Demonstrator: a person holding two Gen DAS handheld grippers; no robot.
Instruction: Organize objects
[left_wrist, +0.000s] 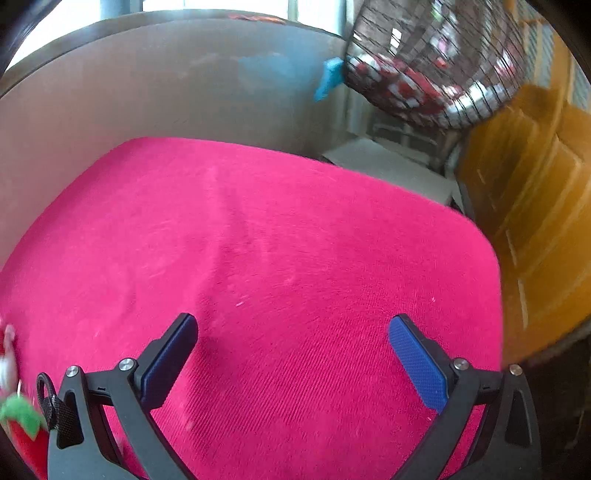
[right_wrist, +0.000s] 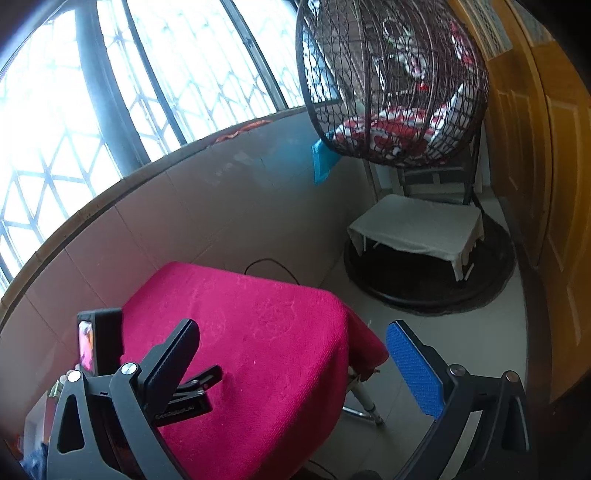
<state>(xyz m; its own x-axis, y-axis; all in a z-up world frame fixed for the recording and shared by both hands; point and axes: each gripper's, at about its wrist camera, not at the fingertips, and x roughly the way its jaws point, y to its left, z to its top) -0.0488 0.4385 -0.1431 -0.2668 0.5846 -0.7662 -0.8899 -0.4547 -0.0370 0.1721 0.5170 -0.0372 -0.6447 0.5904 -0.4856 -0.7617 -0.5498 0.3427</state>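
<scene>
While both jaws gape, only the left wrist view shows a strawberry toy (left_wrist: 22, 424) (plush).

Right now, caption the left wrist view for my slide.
Open left hand-held gripper hovers over bare pink cloth; strawberry toy at left edge.

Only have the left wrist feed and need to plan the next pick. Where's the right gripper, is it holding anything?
Observer: The right gripper is open with nothing between its fingers, held over the near right part of the pink cloth-covered table.
Operator: Anything on the cloth on that side?
Observer: No loose objects that I can see. Only the left gripper shows there, at the cloth's left edge in the right wrist view.
Operator: Hazards off the far edge?
Observer: A black cable loops between the table's far edge and the wall.
</scene>
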